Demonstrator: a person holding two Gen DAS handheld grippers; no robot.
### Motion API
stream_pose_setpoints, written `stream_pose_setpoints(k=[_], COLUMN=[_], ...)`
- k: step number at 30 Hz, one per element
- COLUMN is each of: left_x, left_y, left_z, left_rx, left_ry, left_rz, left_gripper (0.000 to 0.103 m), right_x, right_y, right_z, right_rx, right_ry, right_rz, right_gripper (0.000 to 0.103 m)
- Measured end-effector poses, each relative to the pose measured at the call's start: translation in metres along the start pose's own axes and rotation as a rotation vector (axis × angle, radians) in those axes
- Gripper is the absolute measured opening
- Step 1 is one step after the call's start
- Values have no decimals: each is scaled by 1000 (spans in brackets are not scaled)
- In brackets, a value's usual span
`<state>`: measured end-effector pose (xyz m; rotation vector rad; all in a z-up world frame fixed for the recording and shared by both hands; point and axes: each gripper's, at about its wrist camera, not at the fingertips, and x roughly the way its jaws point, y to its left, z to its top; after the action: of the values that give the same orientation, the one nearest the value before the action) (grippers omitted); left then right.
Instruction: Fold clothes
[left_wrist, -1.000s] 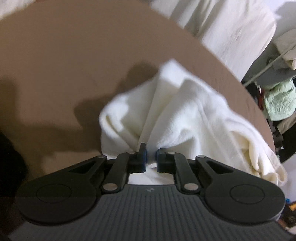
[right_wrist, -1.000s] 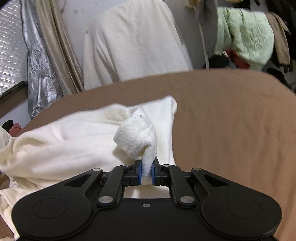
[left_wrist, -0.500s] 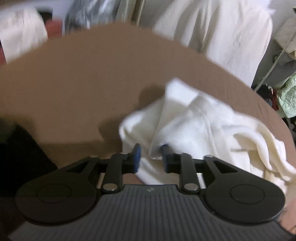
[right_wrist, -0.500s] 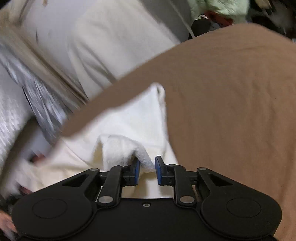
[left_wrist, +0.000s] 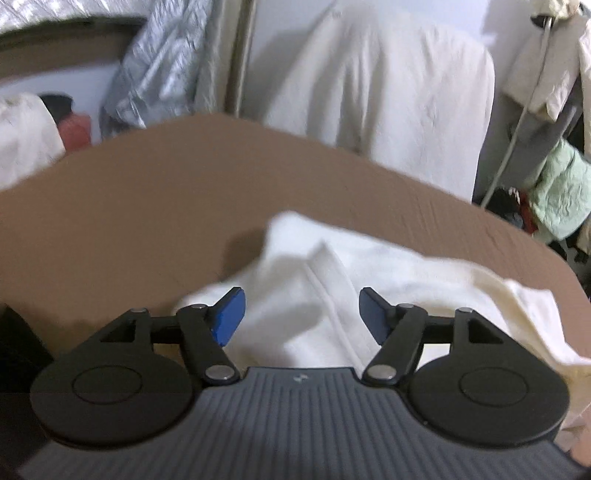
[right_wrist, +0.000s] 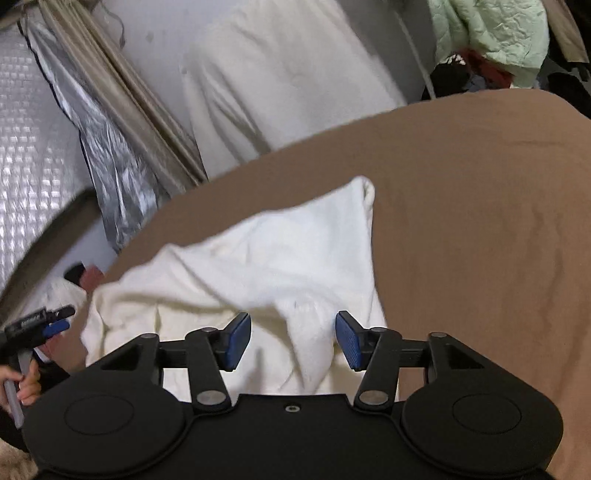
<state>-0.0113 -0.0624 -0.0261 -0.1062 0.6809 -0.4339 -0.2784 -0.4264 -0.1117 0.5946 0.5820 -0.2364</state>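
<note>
Both grippers — left (left_wrist: 299, 314), right (right_wrist: 293, 341) — now gape wide, releasing the cream garment (right_wrist: 258, 258) — one fold seemingly laid on the brown surface (right_wrist: 480, 221)

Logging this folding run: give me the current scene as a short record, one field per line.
surface: brown tabletop
garment: white fleecy garment, lying loosely bunched on the tabletop, not flat
left gripper: open, nothing between its fingers, over the garment's near edge
right gripper: open, a raised fold of the garment between its fingers, not pinched
background: white cloth draped behind the table
fold state: not neatly folded
</note>
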Motion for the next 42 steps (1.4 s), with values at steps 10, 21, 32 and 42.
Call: stream_pose_setpoints(k=[10,21,32,42], left_x=[66,-66,-14,-54], left_y=[-45,-22,24,19], left_z=[-31,-10,-47,-16], left_rx=[201,-68,-233,-158], left_ry=[71,-313,157,-189], left_rz=[116,150,221,183], left_gripper=[27,13,21,5], right_x=[35,-24,7,-57], right_y=[4,36,-10,36], right_z=[-22,-7,-37,-15], right_rx=[-101,-169,-28,-196], right_ry=[47,-147,25,-279], right_rz=[-318,-182,-220,-79], right_gripper=[57,13,32,9])
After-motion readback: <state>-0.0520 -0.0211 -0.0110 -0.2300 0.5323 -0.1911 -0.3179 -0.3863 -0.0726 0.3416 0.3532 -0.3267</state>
